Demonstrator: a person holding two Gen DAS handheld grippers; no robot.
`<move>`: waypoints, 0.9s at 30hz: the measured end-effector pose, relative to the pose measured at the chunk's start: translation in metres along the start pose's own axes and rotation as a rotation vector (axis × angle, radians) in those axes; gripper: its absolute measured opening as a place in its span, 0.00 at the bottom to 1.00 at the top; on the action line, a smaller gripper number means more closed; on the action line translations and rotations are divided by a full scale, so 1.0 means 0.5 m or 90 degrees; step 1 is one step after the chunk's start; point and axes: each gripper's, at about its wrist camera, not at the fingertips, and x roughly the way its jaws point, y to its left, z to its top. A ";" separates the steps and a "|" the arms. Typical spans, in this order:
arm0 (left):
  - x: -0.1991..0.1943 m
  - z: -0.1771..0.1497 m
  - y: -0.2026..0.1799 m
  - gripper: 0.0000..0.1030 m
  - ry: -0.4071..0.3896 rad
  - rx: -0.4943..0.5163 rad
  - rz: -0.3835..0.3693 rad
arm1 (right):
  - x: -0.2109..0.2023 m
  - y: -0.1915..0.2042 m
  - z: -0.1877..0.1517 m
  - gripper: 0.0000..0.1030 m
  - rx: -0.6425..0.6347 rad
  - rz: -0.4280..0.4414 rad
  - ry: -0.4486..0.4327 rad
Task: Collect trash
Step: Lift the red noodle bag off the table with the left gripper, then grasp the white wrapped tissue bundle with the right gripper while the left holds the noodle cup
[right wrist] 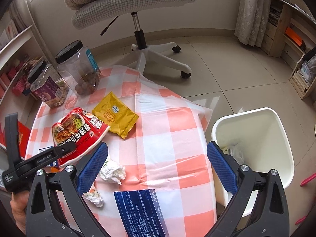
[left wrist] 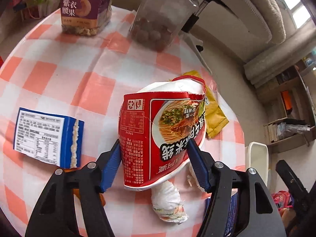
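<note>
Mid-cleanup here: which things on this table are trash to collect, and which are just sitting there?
Trash job: red noodle cup between the left gripper fingers, yellow packet, crumpled tissues, white bin.

Likely bystanders: cashew jar, clear snack jar, office chair. Blue boxes: unclear.

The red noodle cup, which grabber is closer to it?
Left. The left gripper has the red noodle cup between its fingers. The right gripper hangs open to the cup's right, over bare tablecloth.
</note>
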 end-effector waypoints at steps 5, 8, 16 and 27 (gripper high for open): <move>-0.078 -0.012 0.023 0.63 -0.044 0.014 0.035 | 0.045 0.068 -0.016 0.93 -0.093 0.002 0.055; -0.139 -0.018 0.041 0.63 -0.078 0.024 0.054 | 0.073 0.127 -0.030 0.93 -0.171 0.004 0.083; -0.228 -0.059 0.087 0.65 -0.107 0.038 0.079 | 0.140 0.209 -0.057 0.83 -0.284 -0.015 0.156; -0.250 -0.068 0.134 0.54 -0.124 0.020 0.103 | 0.154 0.245 -0.074 0.32 -0.277 0.043 0.161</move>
